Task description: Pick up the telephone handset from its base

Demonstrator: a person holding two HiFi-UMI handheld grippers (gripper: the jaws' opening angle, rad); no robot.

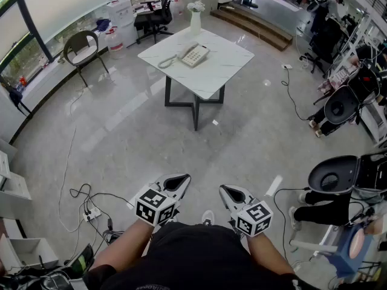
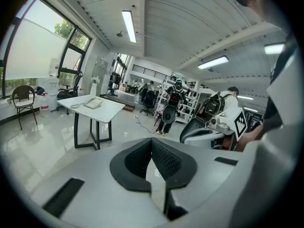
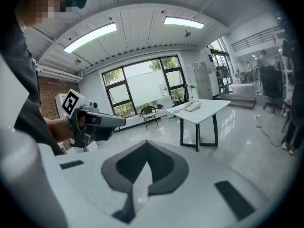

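Task is at the very start; nothing of it is done. The telephone handset (image 1: pixel 186 52) lies on its base (image 1: pixel 198 56), on the white table (image 1: pixel 227 62) in the middle of the room, with the coiled cord going off to the left in the head view. A white vase with flowers (image 1: pixel 195 18) stands at the far edge of the same table.

The person stands well apart from the table, with bare floor between. Both grippers are held close to the body, low in the head view. Left gripper (image 1: pixel 180 180): jaws pressed together, tip to tip, nothing between them. Right gripper (image 1: pixel 230 193): same, jaws together and empty. In the left gripper view and the right gripper view the phone is only a small shape far off on the tabletop.

What is left, as I judge: walk to the table, spread the jaws of one gripper, close them around the handset, lift it off the base. I.e. the whole task.
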